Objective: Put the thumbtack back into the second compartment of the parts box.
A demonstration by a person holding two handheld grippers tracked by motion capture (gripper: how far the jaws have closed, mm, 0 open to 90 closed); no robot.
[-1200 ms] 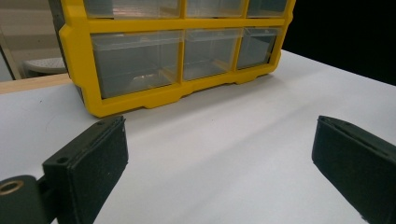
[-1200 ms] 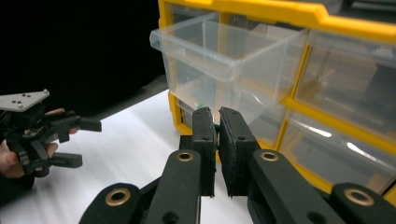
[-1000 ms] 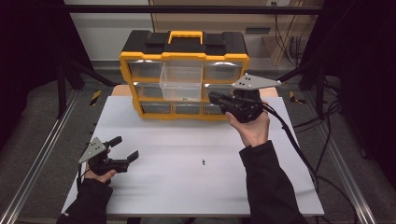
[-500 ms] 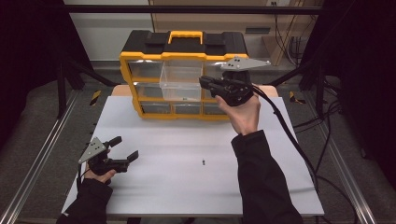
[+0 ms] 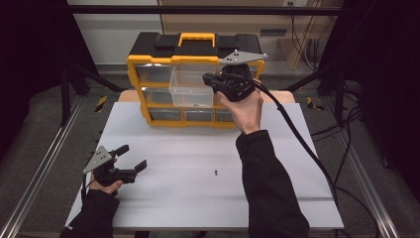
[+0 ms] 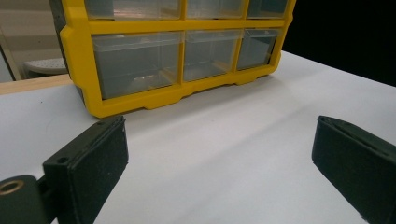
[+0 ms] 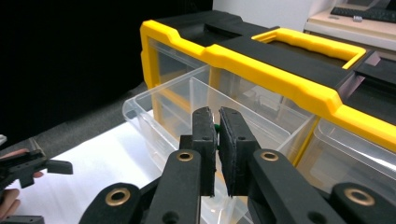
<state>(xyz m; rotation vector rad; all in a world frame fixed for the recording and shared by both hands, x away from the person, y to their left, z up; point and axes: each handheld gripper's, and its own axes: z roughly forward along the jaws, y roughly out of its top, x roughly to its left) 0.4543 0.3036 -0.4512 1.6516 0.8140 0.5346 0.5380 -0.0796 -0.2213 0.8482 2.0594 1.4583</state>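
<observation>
A yellow and black drawer organizer point(image 5: 135, 85) stands at the table's far side, seen close in the left gripper view point(image 6: 78, 56) and the right gripper view point(image 7: 285, 85). Its clear top middle drawer point(image 5: 190, 90) is pulled out. My right gripper point(image 5: 209, 79) hovers at that drawer's right edge. In the right gripper view, the right gripper point(image 7: 215, 117) is shut on a small green part point(image 7: 216, 127) above the open drawer point(image 7: 154, 109). My left gripper point(image 5: 132, 156) rests open on the white table at the front left, nothing between its pads point(image 6: 88, 158).
A tiny dark screw point(image 5: 216, 172) lies on the white tabletop point(image 5: 198, 208) right of centre. The right gripper's cable point(image 5: 297, 136) trails over the table's right side. Metal rails point(image 5: 34, 183) run along both table sides.
My right gripper has risen and moved left and away from me, from in front of the organizer's lower right drawers up to the pulled-out top drawer. The left gripper has stayed put.
</observation>
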